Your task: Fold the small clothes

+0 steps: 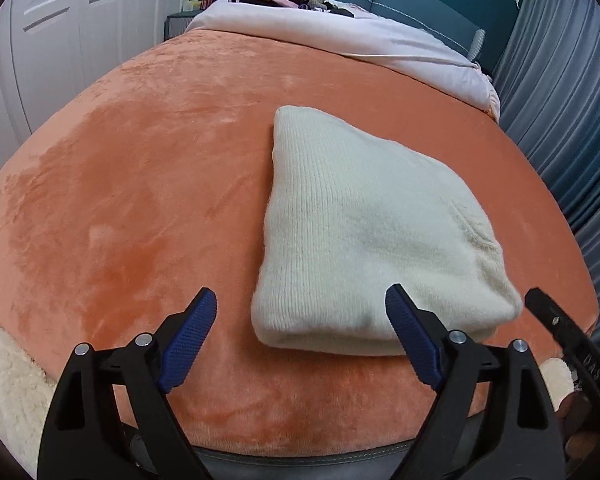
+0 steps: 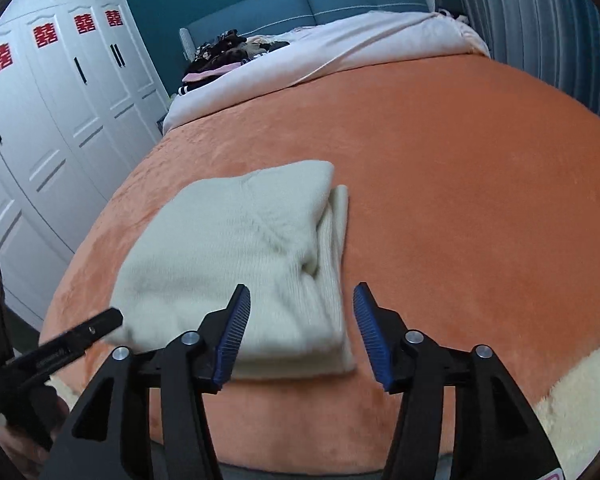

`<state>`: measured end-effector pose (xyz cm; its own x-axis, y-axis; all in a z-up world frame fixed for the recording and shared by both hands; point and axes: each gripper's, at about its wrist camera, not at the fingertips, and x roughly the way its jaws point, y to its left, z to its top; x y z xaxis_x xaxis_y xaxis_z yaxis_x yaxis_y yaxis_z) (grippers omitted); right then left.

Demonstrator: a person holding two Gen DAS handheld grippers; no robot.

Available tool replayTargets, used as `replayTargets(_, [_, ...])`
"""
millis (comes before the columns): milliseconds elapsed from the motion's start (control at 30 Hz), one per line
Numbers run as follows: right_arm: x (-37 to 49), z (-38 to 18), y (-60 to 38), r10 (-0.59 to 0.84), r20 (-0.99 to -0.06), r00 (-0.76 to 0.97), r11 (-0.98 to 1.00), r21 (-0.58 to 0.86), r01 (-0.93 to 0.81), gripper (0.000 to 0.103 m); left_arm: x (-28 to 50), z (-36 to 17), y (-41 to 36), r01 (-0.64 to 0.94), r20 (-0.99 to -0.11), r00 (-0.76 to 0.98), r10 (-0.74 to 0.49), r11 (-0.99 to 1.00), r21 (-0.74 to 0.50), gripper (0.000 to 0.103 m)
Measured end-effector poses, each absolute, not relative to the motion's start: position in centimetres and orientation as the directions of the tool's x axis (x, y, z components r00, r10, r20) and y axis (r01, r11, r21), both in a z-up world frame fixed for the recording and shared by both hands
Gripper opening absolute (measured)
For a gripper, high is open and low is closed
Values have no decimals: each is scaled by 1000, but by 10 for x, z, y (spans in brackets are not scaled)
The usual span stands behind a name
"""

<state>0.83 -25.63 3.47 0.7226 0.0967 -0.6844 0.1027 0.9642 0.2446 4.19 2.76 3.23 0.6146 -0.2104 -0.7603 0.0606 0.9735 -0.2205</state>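
Cream ribbed-knit garment (image 1: 364, 236), folded into a thick, soft rectangle, lying flat near the front edge of the bed. Surface: plush orange blanket (image 1: 148, 184), pale quilt (image 1: 340, 36) behind it; white panelled wardrobe (image 2: 52, 128), teal headboard (image 2: 300, 4). Left gripper (image 1: 300, 320) and right gripper (image 2: 302, 320) both spread, gripping nothing.

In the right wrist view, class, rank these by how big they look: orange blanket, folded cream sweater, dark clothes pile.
1. Orange blanket
2. Folded cream sweater
3. Dark clothes pile, though it lies farther from the camera, so its true size is unsure.
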Motion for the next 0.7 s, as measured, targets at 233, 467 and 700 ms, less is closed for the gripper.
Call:
replayTargets(233, [-12,-9,-243,86,-766,637,971,208,119,57,-1,-5,10,82,-793,583,-175,984,-158,85])
replayTargets(467, [-18,-2,-243,99,-725,682,967,230,105,60,0,6,5,48,-756,644,-115,993,-110,86])
replayTargets(700, [-22,-6,-236,67,-730,680,975,193,110,68,0,0,-12,62,-754,656,-33,998,11,90])
